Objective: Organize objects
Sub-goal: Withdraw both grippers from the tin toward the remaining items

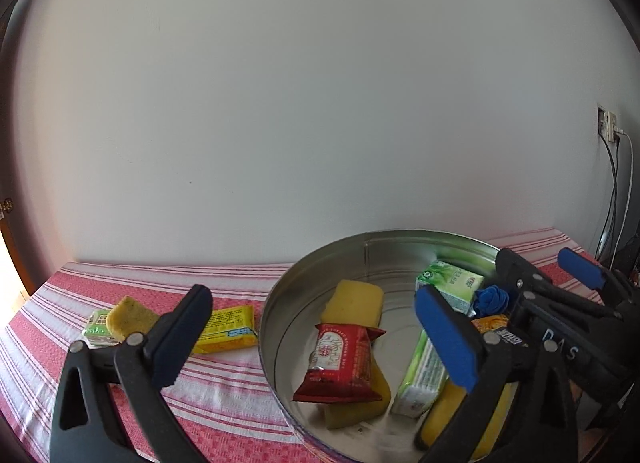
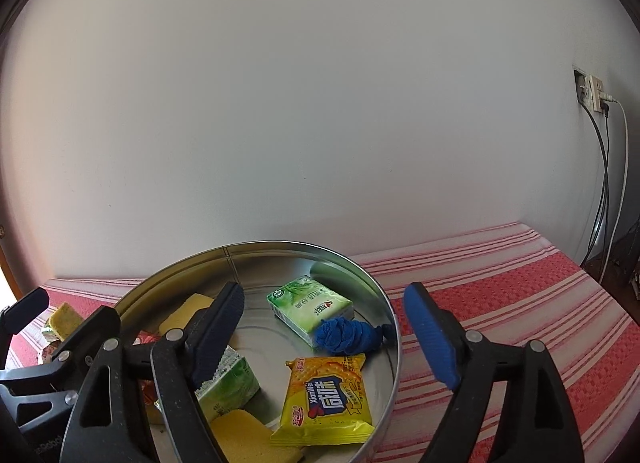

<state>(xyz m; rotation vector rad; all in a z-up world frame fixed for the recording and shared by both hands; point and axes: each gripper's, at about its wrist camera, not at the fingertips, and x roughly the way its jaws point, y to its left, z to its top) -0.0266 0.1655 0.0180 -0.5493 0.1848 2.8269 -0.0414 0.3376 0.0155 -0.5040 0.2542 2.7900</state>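
A round metal tin (image 1: 269, 311) (image 2: 280, 243) stands on the striped cloth. Inside lie a red snack packet (image 1: 344, 363), two yellow sponges (image 1: 354, 299), two green tissue packs (image 2: 308, 303), a blue cloth ball (image 2: 348, 337) and a yellow cracker packet (image 2: 326, 399). My left gripper (image 1: 312, 295) hangs open over the tin's left rim, nothing between its pads. My right gripper (image 2: 324, 295) is open above the tin's right half, also holding nothing. Left of the tin, on the cloth, rest a yellow packet (image 1: 228, 327), a speckled yellow sponge (image 1: 128, 317) and a green pack (image 1: 94, 327).
The red and white striped cloth (image 2: 500, 303) covers the table, which butts against a plain white wall. A wall socket (image 2: 592, 95) with hanging cables sits at the far right, past the table's right edge. A wooden door frame shows at the far left.
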